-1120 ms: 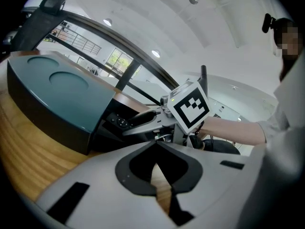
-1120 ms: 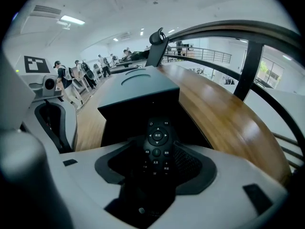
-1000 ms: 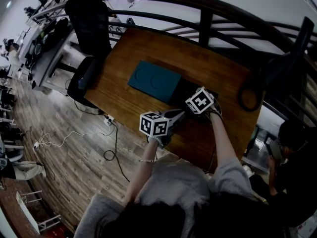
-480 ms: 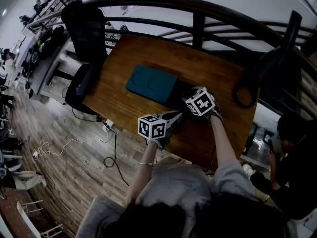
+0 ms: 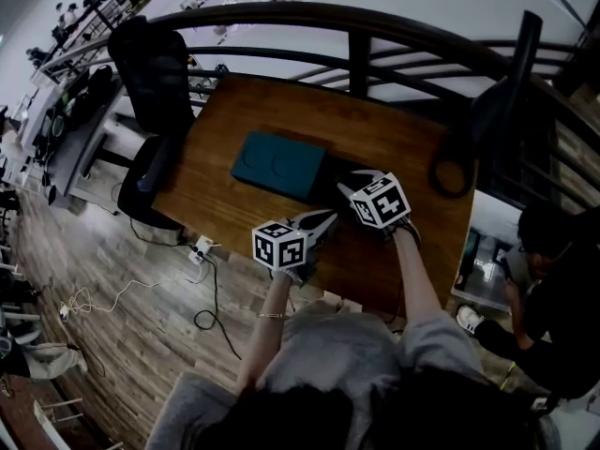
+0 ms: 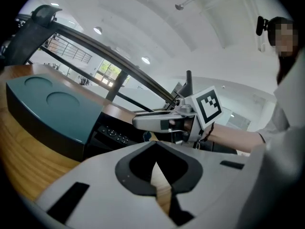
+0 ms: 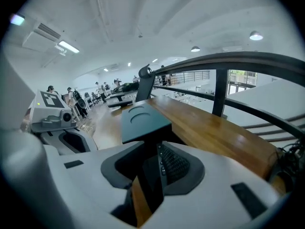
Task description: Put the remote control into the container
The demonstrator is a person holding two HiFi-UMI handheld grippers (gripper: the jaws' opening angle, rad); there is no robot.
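- The right tool (image 7: 152, 152) is closing its jaws on the remote control (image 7: 150, 178), which fills the gap between them, button face turned to the right.
- The remote control lies low on the wooden surface (image 5: 394, 129), just beside the near end of the container (image 5: 278, 163).
- It is outside the container, not in it.
- The container is a teal box with dark sides and two round hollows in its top, resting flat on the surface.
- The left tool (image 6: 155, 152) has its jaws together with nothing between them; only wood shows through the slit.
- It hovers near the surface edge, beside the right tool.
- A black chair (image 5: 155, 73) stands beyond the far left corner.
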